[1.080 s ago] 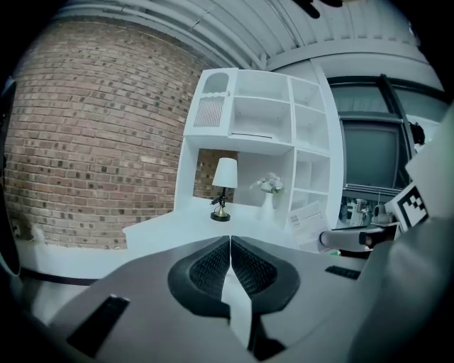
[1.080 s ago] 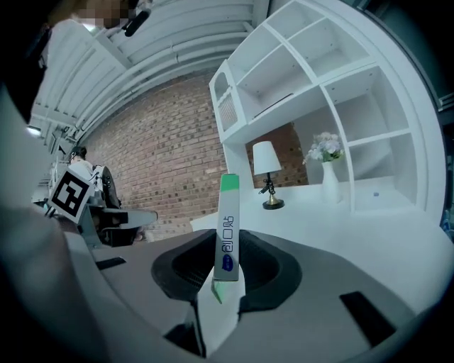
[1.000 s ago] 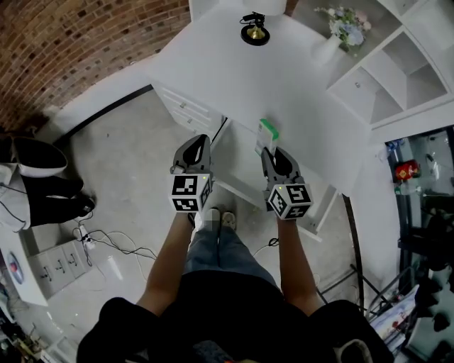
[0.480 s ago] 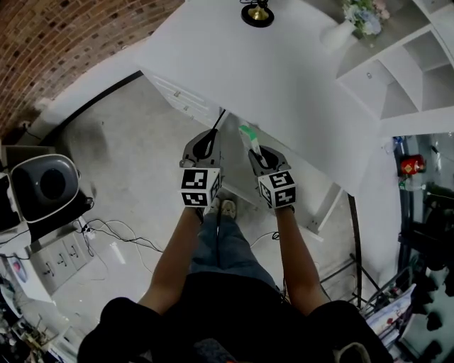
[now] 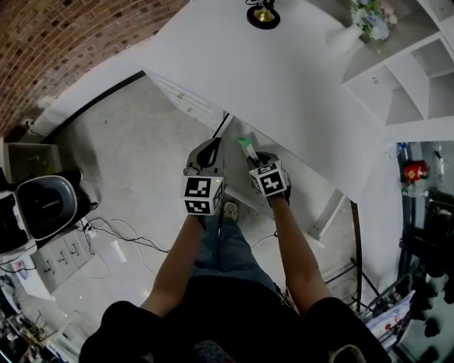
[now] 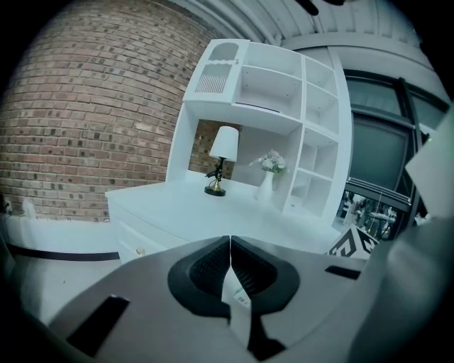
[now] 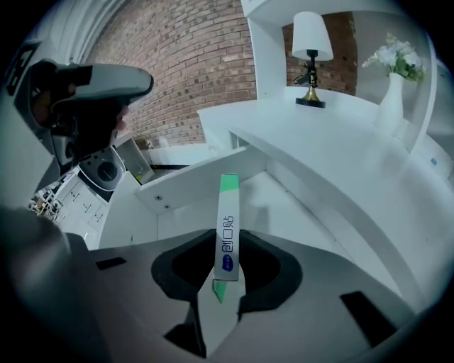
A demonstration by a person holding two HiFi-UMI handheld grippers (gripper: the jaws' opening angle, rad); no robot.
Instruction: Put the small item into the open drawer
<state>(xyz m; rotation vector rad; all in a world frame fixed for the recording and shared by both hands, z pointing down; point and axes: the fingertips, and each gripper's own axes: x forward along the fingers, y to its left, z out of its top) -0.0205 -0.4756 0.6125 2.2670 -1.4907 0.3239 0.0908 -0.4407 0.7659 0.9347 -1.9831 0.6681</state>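
A slim white box with green ends [image 7: 227,234] stands upright between my right gripper's [image 7: 225,266] pads, which are shut on it. In the head view this box [image 5: 246,147] sticks out ahead of the right gripper [image 5: 255,159], just off the white desk's front edge [image 5: 284,135]. Under the box lies the open white drawer [image 7: 191,188], its bare floor showing beyond the box. My left gripper [image 5: 208,149] hangs beside the right one, left of the drawer. Its jaws meet at the tips with nothing held [image 6: 230,244].
On the desk stand a lamp [image 5: 263,14] and a vase of flowers [image 5: 347,32], with white shelving [image 5: 408,64] behind. A brick wall [image 5: 64,49] is to the left. Cables [image 5: 113,237] and a grey appliance [image 5: 46,205] lie on the floor.
The right gripper with the box has come in from the desk's edge towards the left gripper and now hangs over the drawer. The left gripper stays shut beside it.
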